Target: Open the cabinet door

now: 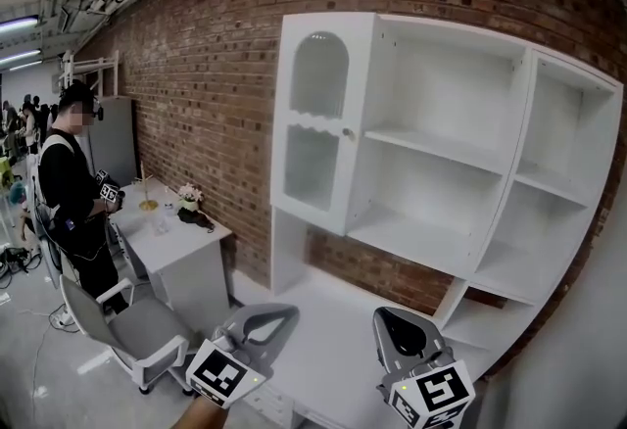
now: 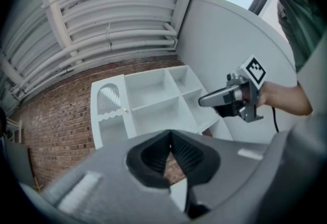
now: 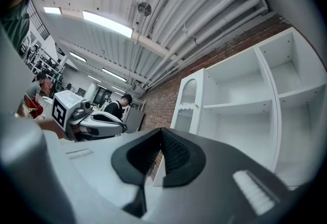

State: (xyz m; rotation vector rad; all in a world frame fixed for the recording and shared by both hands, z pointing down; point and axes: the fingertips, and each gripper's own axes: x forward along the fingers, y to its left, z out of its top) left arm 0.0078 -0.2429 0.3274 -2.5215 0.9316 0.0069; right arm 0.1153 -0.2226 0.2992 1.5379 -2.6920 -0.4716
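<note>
- Our left gripper point(image 2: 171, 132) and right gripper point(image 3: 161, 131) both have their jaws pressed together, nothing in them.
- The cabinet door point(image 1: 315, 123) stands ajar at the left edge of the shelf unit point(image 1: 446, 145), well above and beyond both grippers.

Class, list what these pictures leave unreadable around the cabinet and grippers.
Items on the side desk: head view, too small.
Hand on the left gripper: head view, cut by bottom edge.
Cabinet door knob: gripper views, too small.
Cabinet base: gripper views, behind the fingers.
</note>
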